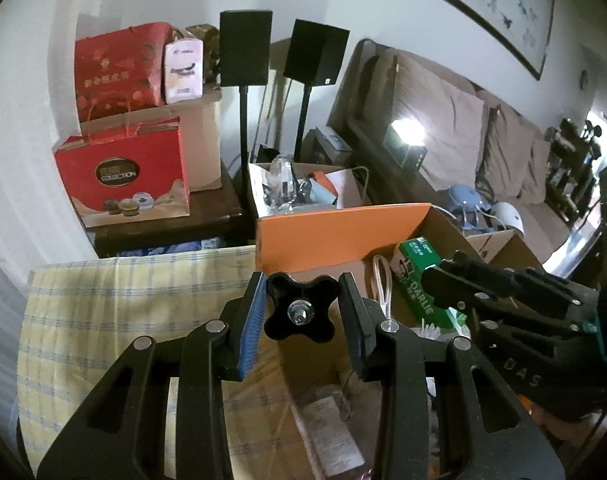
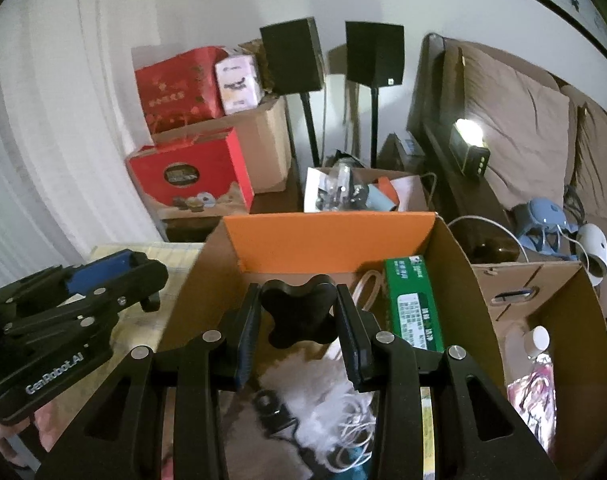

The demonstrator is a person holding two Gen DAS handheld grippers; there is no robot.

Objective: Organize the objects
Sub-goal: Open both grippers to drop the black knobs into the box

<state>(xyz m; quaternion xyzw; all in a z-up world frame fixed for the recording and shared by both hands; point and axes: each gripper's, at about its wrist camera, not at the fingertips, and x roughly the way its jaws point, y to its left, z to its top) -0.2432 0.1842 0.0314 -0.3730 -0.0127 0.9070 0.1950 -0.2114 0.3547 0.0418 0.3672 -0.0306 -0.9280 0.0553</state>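
Observation:
My left gripper (image 1: 301, 312) is shut on a black star-shaped knob (image 1: 301, 304) with a metal bolt end, held over the edge of a cardboard box with an orange flap (image 1: 335, 236). My right gripper (image 2: 299, 314) is shut on a second black star-shaped knob (image 2: 299, 310), above the same box (image 2: 327, 240). Inside the box lie a green carton (image 2: 413, 304), white fluffy material (image 2: 323, 392) with white cables, and a black part (image 2: 271, 408). The right gripper shows at the right of the left wrist view (image 1: 503, 304); the left gripper shows at the left of the right wrist view (image 2: 75, 304).
A yellow checked cloth (image 1: 123, 312) covers the surface left of the box. Red gift boxes (image 1: 123, 176) and cartons are stacked behind. Two black speakers on stands (image 1: 245, 52), another full box (image 1: 303, 188), a second open carton (image 2: 543, 320) and a sofa (image 2: 523, 120) lie beyond.

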